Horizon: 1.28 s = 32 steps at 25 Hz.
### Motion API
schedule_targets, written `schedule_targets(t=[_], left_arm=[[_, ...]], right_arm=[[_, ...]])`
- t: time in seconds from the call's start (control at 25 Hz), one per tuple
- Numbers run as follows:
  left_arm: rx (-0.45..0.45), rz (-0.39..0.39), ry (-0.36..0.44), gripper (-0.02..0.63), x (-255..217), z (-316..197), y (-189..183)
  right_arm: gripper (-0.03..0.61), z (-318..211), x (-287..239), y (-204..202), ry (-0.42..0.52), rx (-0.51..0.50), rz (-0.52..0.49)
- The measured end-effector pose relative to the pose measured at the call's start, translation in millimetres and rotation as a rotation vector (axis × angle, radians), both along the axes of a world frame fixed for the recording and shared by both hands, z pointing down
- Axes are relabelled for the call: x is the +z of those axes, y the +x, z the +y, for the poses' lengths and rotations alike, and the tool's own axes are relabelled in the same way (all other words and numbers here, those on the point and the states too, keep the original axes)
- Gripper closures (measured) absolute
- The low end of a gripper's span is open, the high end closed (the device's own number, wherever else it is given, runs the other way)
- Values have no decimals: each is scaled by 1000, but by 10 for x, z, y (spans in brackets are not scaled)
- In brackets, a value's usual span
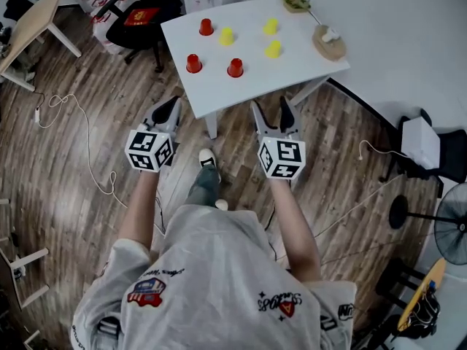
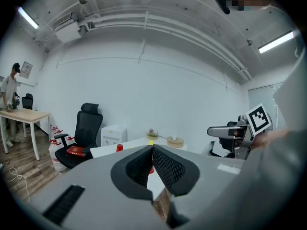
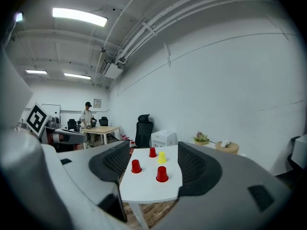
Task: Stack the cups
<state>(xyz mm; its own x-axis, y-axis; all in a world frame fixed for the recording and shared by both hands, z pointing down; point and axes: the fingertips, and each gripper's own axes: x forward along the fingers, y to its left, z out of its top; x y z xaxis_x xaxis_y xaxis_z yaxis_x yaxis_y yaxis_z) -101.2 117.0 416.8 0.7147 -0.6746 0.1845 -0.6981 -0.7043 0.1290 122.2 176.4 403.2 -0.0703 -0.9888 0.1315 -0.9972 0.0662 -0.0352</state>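
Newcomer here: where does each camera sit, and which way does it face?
Head view: on the person's head, facing steeply down at the table, red cups, yellow cups; torso, arms, left gripper, right gripper show.
Left gripper view: on the left gripper, facing along its shut jaws toward the table.
Right gripper view: on the right gripper, facing the table between its open jaws.
Shared: all see the table.
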Motion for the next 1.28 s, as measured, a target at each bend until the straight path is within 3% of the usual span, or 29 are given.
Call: schedule_targets(t=[0.28, 0.64, 1.28], left_arm=[[-1, 10, 2, 607, 56, -1047, 262], [7, 3, 10, 607, 46, -2317, 409], [-37, -8, -37, 607, 372, -3052, 492]], right_arm=[[278, -1055, 49, 255, -19, -5, 22], [276, -2385, 57, 262, -44, -43, 65], [276, -3044, 683, 387, -149, -98, 75]])
